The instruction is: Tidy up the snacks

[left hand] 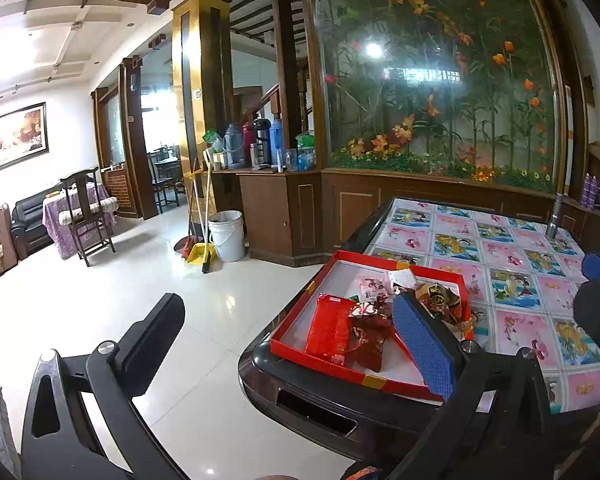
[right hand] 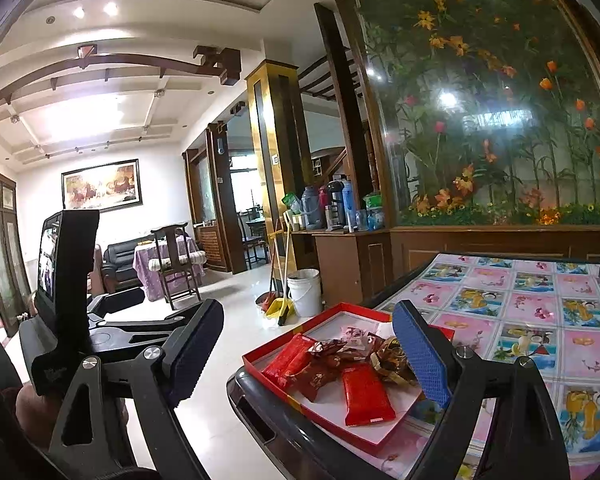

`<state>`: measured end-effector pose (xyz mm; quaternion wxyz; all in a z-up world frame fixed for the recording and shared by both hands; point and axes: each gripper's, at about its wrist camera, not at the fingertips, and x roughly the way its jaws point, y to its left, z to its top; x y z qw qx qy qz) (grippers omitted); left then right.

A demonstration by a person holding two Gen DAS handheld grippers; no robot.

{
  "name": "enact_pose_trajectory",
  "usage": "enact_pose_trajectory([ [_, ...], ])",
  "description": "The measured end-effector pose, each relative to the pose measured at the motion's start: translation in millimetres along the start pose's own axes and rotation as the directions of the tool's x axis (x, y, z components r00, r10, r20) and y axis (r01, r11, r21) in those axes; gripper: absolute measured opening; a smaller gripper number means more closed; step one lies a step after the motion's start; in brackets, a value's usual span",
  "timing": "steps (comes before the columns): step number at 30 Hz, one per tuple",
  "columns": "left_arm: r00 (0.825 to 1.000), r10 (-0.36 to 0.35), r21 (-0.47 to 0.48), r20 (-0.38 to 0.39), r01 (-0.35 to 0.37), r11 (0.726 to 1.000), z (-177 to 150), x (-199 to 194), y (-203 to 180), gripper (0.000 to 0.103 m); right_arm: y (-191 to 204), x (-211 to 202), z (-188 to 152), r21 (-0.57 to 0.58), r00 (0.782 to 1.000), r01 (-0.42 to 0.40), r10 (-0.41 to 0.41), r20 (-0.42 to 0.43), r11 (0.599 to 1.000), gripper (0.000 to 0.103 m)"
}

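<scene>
Floral tablecloth (right hand: 540, 320), red tray (right hand: 256, 362) of snacks, red packet (right hand: 366, 394) lengthwise toward camera, both grippers (left hand: 288, 344) (right hand: 312, 360) spread empty.

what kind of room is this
Most likely the living room of a home: a black sofa under a framed painting, thermos flasks on a wooden counter, and a floral-cloth table holding a red snack tray.

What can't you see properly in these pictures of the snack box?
- Left wrist view: the blue finger covers part of the red box and some snacks.
- Right wrist view: the brown and gold wrappers are partly behind the blue finger.
- Both views: writing on the red packets is too small to read.
- Both views: the table is cut off at the right edge.
</scene>
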<state>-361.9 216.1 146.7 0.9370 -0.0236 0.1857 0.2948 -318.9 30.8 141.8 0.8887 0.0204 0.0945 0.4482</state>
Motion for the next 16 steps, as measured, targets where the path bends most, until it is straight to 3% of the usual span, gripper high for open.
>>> enact_pose_trajectory([
  [10,0.996,-0.086,0.012,-0.031,0.087,0.996,0.0,1.9,-4.3,0.103,5.2,6.1,-4.2,-0.013,0.999,-0.019,0.018,-0.031,1.000,0.088],
  [16,0.994,-0.108,0.050,-0.005,0.108,0.993,-1.8,-1.5,-15.5,0.103,2.2,9.8,-6.7,0.002,0.999,-0.019,0.019,-0.035,1.000,0.088],
])
